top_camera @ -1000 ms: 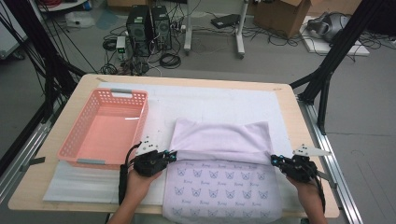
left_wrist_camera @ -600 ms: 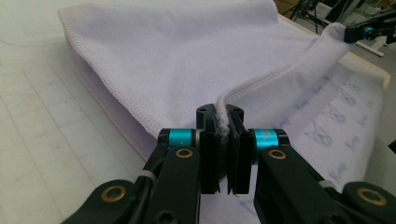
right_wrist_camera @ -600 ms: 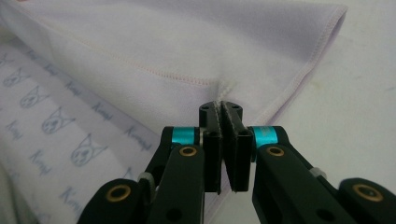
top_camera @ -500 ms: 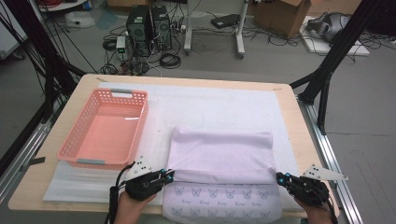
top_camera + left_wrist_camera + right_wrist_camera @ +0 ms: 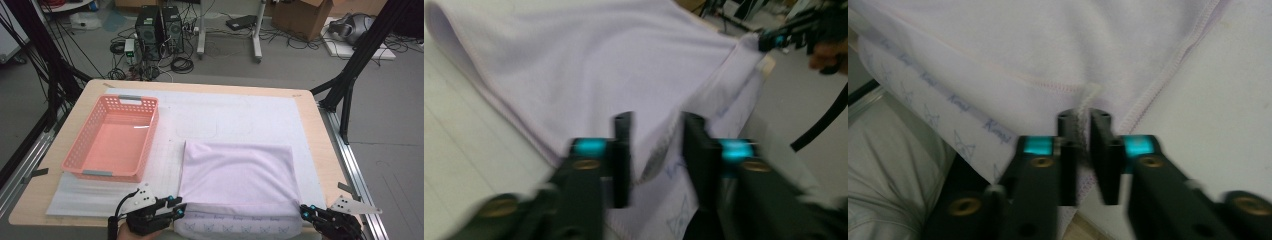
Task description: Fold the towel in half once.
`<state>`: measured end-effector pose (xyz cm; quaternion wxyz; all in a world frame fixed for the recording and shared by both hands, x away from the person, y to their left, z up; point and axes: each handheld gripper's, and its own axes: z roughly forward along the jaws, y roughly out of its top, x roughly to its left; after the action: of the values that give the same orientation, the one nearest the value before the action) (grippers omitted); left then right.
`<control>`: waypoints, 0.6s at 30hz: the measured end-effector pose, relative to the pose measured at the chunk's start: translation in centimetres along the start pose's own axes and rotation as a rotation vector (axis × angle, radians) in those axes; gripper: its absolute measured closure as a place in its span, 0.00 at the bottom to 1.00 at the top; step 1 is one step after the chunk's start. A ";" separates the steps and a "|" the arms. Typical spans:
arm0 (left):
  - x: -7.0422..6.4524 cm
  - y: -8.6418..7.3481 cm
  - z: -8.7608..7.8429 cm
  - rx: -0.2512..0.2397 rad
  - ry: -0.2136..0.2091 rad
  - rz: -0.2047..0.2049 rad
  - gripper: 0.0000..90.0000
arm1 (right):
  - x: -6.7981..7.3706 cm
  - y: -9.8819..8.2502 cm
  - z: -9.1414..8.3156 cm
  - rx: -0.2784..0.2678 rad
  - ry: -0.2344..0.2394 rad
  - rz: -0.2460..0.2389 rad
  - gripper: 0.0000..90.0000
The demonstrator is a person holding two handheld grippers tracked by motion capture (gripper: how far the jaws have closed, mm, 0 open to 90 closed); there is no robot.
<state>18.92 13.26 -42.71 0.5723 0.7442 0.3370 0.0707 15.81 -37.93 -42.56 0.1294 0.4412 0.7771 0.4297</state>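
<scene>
On a padded table [image 5: 240, 107] in a cable-strewn lab, both corners are being let go: the left gripper [image 5: 656, 132] has just spread clear, the right gripper [image 5: 1083, 125] has just been loosening around the hem, so the folded towel [image 5: 237, 180] is left flat at 6 o'clock, the basket [image 5: 112, 140] at 9

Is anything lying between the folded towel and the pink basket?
Nothing visible does. The towel lies right of the pink basket, with bare white mat between them, and the basket's inside looks empty.

Lilac towel [image 5: 237, 172], butterfly-print underside
</scene>
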 end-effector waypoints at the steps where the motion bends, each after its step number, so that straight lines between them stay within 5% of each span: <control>1: 0.6 0.5 0.1 -0.015 0.015 -0.014 0.50 | -0.1 0.3 -0.1 -0.021 0.002 0.018 0.73; 4: 2.5 1.4 1.0 -0.030 0.080 -0.056 0.47 | -0.6 1.7 0.0 -0.079 -0.017 0.033 0.69; 9: 5.2 1.9 4.6 0.073 0.159 -0.120 0.54 | -2.2 3.3 3.1 -0.031 -0.137 0.029 0.74; 13: 5.7 2.0 6.9 0.151 0.196 -0.107 0.60 | -3.3 3.9 5.9 0.050 -0.198 0.045 0.76; 15: 5.5 1.8 7.7 0.193 0.197 -0.090 0.66 | -3.6 3.8 6.6 0.083 -0.200 0.036 0.85; 18: 4.6 1.8 8.0 0.218 0.257 -0.024 0.94 | -3.2 3.8 6.5 0.085 -0.214 -0.005 0.94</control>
<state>27.14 9.30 -45.11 0.4413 0.7826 0.4219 0.1217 23.64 -35.94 -44.05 0.1936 0.4879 0.7775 0.3464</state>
